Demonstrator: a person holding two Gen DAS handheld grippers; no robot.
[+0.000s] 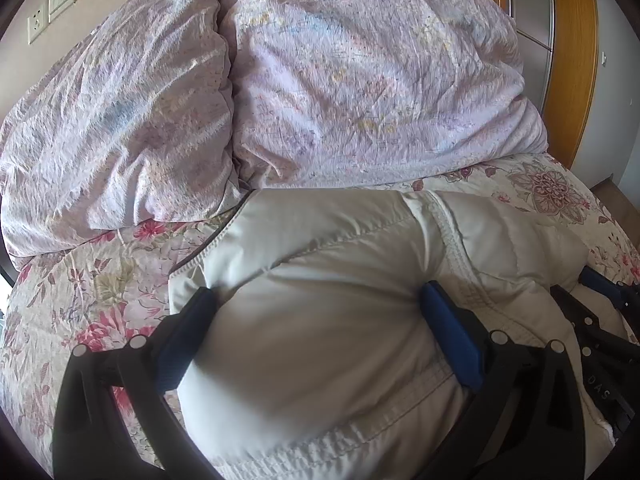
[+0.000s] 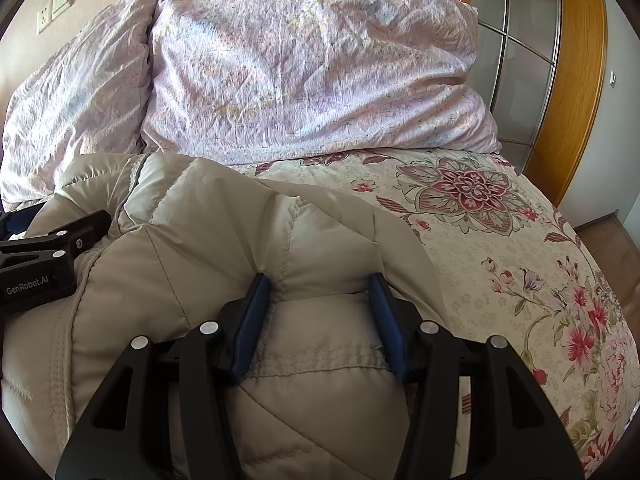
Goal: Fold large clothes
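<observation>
Bed cover: I see a floral quilt (image 2: pixel 500 240) spread over the bed.
Pillows: two crumpled lilac pillows (image 1: pixel 360 80) along the head edge, touching.
Wall: switch and socket plates (image 1: pixel 52 4), upper left.
Door: wood-framed glass panels (image 2: pixel 528 60), right.

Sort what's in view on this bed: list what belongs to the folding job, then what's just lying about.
Part of the job:
- beige padded jacket
- left gripper, jaws pressed into a bulge of the jacket
- right gripper, jaws pressed into a bulge of the jacket

Just lying about:
- two lilac pillows
- floral bedspread
- wall sockets
</observation>
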